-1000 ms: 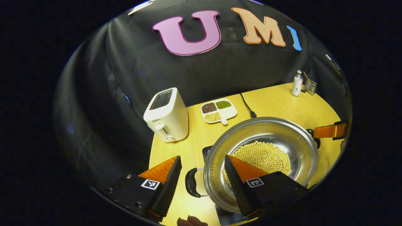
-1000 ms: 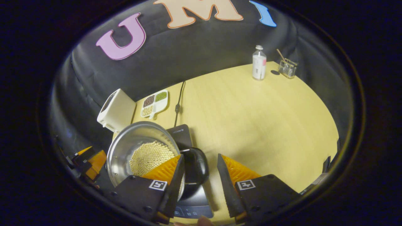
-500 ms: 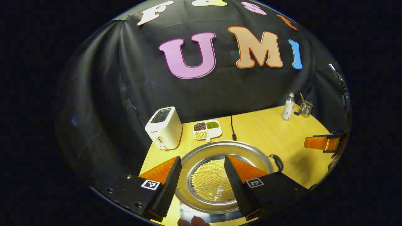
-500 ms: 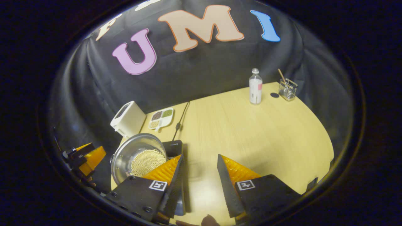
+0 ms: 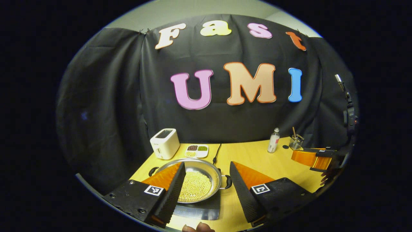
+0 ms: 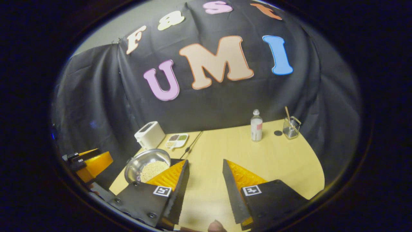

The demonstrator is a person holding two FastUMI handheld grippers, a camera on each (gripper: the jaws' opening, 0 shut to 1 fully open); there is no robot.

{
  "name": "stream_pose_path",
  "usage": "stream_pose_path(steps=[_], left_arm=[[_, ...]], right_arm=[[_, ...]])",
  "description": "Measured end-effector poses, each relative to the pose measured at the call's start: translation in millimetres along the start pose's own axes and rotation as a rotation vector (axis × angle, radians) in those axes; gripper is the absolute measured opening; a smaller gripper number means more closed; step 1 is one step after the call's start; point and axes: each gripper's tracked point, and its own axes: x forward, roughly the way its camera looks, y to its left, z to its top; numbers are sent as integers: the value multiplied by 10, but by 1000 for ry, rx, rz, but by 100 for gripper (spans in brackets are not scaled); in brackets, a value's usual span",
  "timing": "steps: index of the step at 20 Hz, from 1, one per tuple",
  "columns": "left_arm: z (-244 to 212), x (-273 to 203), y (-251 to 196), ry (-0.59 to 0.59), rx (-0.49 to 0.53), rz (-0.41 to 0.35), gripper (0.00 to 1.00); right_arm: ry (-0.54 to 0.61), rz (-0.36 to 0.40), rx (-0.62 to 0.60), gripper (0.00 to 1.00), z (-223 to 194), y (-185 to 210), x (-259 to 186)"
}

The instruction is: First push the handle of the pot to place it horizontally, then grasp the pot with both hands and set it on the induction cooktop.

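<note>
Shallow steel pot (image 5: 196, 180) of pale beans sits on black induction cooktop (image 5: 201, 209); likely heavy, slick, rigid, best gripped by its black side handles (image 5: 228, 181); left gripper (image 5: 206, 187) and right gripper (image 6: 205, 187) both wide open, holding nothing.

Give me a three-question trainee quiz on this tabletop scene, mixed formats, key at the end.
1. True or false: the pot sits on the induction cooktop.
2. What stands nearest the toaster? A) bottle B) divided dish C) glass holder
3. Fill in: the left tool and right tool both have their jaws ____.

Key: 1 true; 2 B; 3 open.
</note>
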Motion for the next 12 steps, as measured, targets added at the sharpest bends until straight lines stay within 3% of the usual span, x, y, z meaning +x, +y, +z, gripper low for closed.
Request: stream_pose_path(steps=[4, 8, 10, 12], left_arm=[[407, -306, 12, -116, -21, -15, 87], [578, -723, 308, -189, 27, -7, 86], [686, -944, 473, -260, 32, 1, 86], [590, -1127, 437, -271, 1, -52, 85]], right_arm=[[-67, 16, -50, 62, 140, 143, -401], [-222, 7, -72, 64, 342, 374, -873], [-291, -36, -86, 65, 403, 436, -1089], [-340, -145, -147, 66, 414, 368, -1295]])
